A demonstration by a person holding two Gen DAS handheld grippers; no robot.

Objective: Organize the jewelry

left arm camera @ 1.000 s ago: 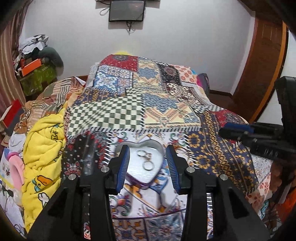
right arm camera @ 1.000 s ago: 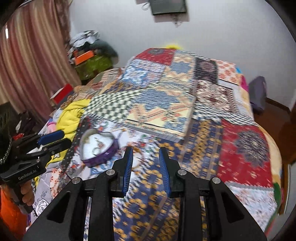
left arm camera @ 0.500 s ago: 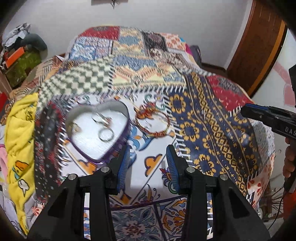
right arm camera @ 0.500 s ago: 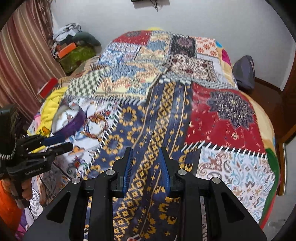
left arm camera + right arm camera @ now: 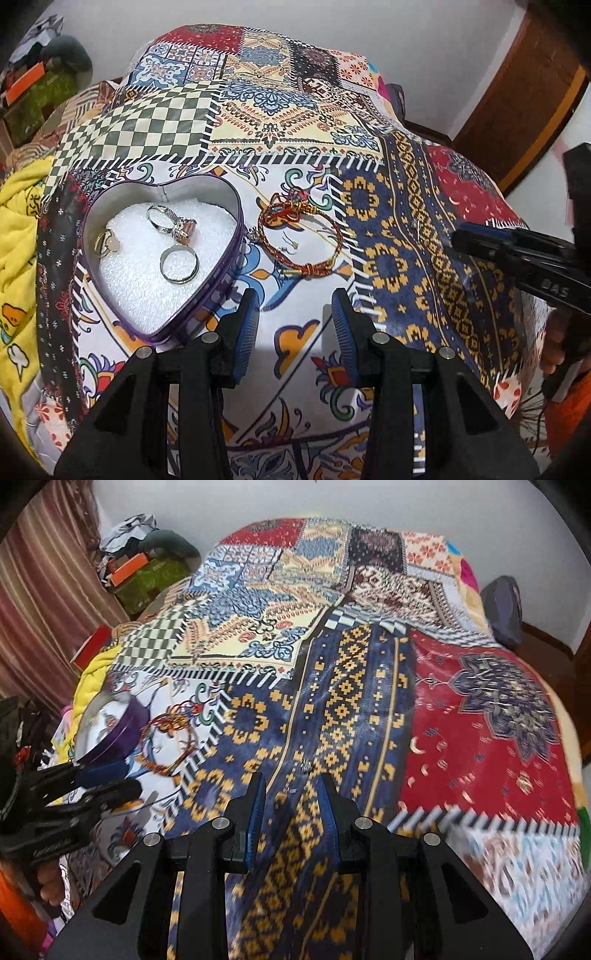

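With both grippers (image 5: 293, 321) (image 5: 290, 805) spread and empty, the bracelet (image 5: 299, 236) looks light and limp, best pinched on its cord.

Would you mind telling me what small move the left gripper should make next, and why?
Probably ease the left gripper forward and down over the red bracelet. It lies on the quilt beside the heart tin, which already holds rings, and the fingers are open and empty.

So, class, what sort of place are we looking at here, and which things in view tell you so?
Most likely a bedroom at home: a patchwork bedspread covers a wide bed, clothes are piled in the corner by a striped curtain, and a wooden door stands to one side.
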